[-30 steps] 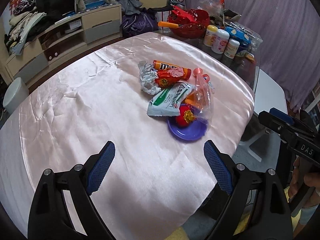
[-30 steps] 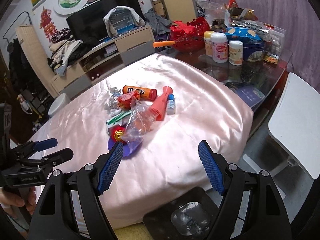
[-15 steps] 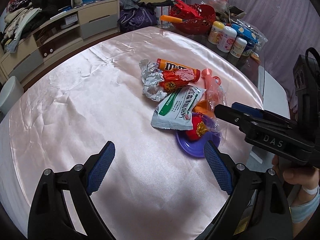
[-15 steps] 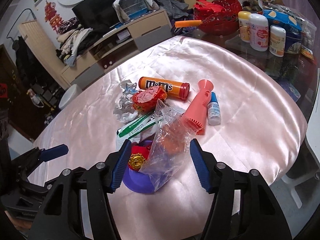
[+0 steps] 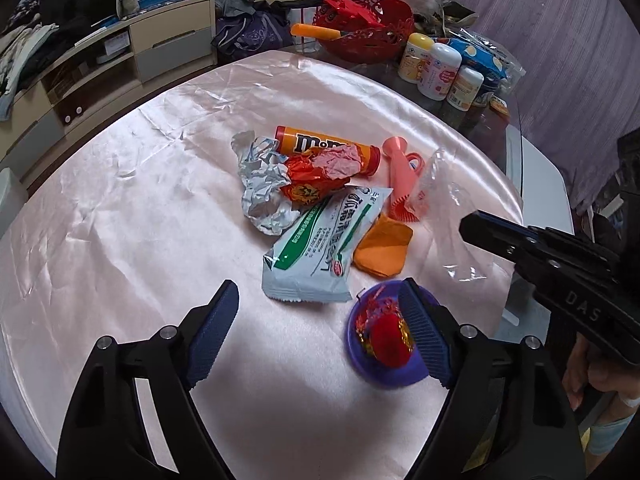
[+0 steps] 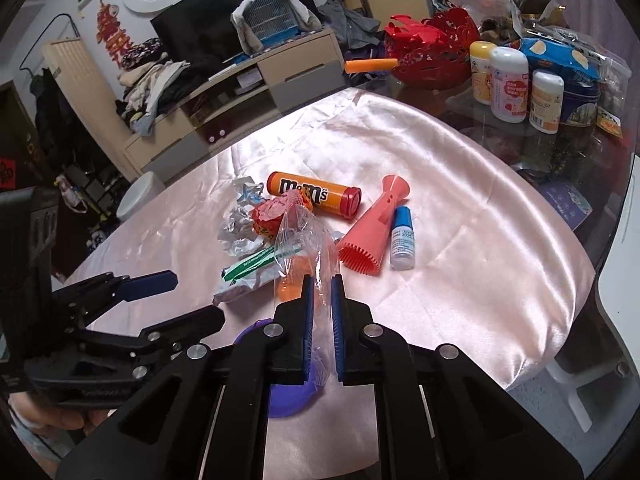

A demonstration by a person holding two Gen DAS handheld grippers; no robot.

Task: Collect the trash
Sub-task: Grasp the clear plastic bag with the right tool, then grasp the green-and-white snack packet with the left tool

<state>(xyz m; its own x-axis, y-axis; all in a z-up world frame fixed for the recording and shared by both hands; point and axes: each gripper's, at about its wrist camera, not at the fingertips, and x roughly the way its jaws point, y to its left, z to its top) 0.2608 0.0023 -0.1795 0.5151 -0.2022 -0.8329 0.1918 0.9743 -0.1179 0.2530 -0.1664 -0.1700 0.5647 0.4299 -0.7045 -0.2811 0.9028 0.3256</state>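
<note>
Jaws of the right gripper (image 6: 320, 312) pinch the clear plastic bag (image 6: 308, 248); the left gripper (image 5: 316, 320) gapes wide, purple dish (image 5: 384, 340) at its three o'clock.

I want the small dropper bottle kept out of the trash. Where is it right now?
In the right wrist view, the dropper bottle lies on the pink cloth, right of the coral brush, with the M&M's tube behind.

At frame centre we see a clear plastic bag (image 6: 308, 252) standing crumpled (see-through), beside crushed foil (image 5: 260, 188), a red wrapper (image 5: 316, 176) and a green-white packet (image 5: 324, 248).
</note>
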